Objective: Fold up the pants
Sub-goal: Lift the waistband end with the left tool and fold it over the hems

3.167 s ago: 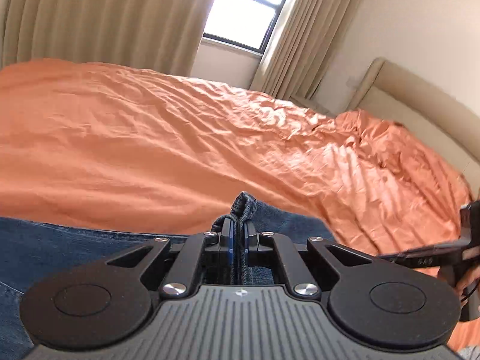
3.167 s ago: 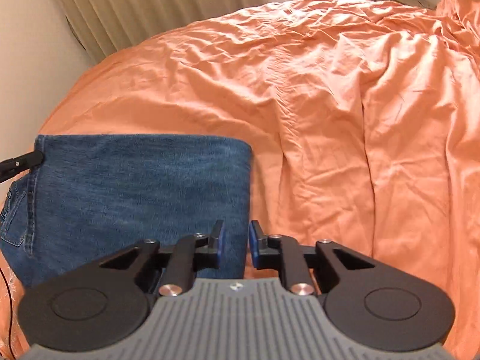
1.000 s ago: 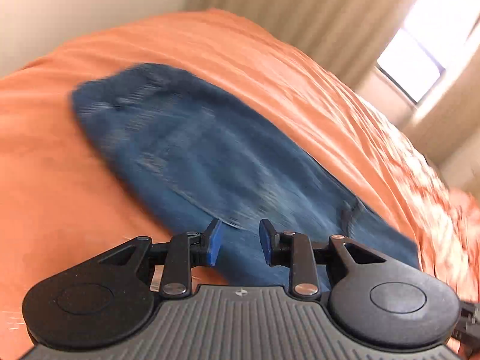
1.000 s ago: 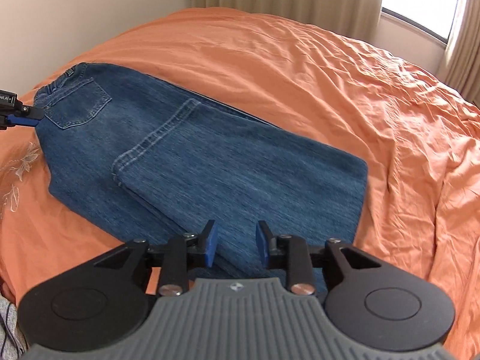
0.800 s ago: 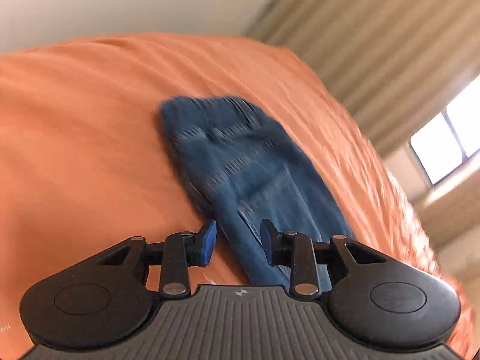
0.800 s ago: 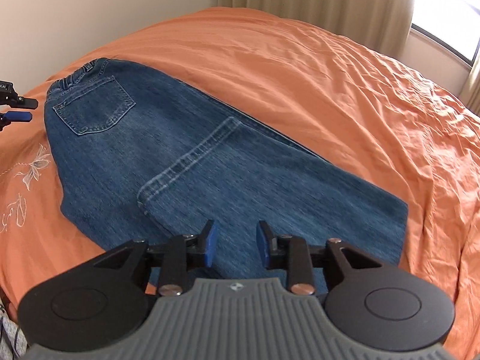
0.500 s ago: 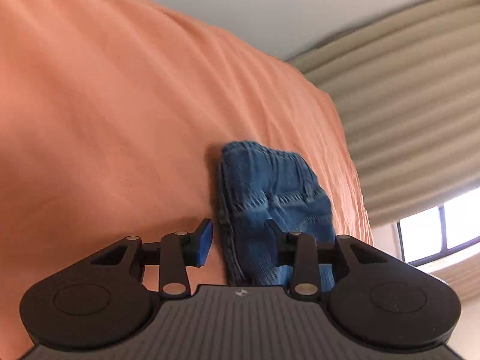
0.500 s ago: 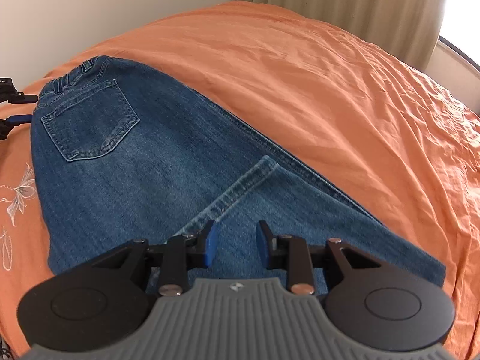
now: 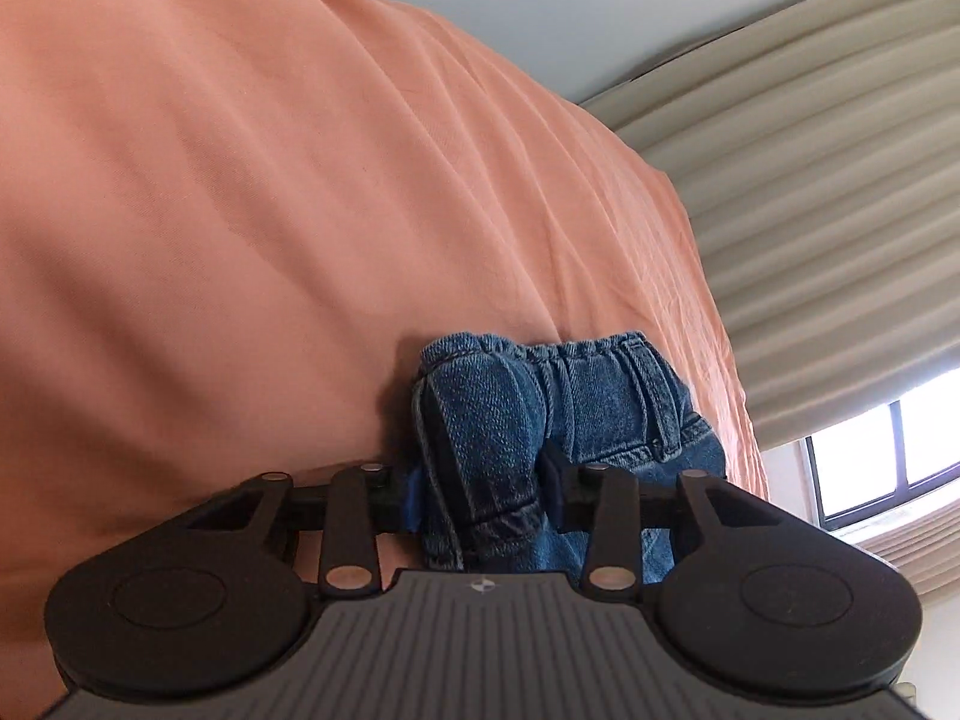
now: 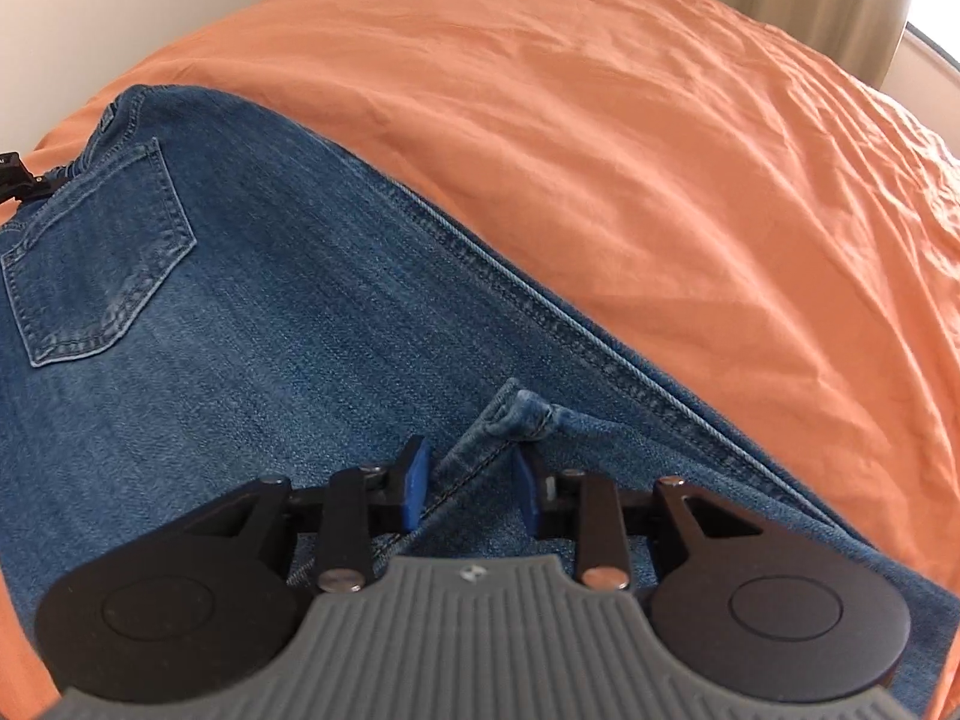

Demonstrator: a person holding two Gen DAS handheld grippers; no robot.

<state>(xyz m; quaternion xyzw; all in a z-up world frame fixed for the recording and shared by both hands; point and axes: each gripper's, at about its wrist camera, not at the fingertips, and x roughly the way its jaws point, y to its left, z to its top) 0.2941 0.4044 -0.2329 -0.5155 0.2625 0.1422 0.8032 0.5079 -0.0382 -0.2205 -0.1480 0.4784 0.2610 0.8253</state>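
Observation:
Blue jeans (image 10: 270, 330) lie on the orange bed cover (image 10: 660, 150), back pocket (image 10: 90, 252) up, one leg folded back over them. My left gripper (image 9: 483, 480) is low at the waistband corner (image 9: 540, 390). Its jaws are opening and the bunched denim fills the gap between them. Its tip (image 10: 15, 180) also shows at the far left of the right wrist view, at the waistband. My right gripper (image 10: 471, 483) hangs just over the folded leg's hem (image 10: 522, 414). Its jaws are opening, and the hem edge runs slantwise between them without being pinched.
The orange bed cover (image 9: 240, 210) spreads wide beyond the jeans. Beige curtains (image 9: 810, 210) and a bright window (image 9: 888, 456) stand behind the bed, with a pale wall (image 9: 510, 0) beside them. The cover's near left edge drops away (image 10: 18, 630).
Both grippers have come down close to the jeans. The left rolled and slid onto the waistband corner. The right moved over the leg hem. Both pairs of jaws stand a little wider.

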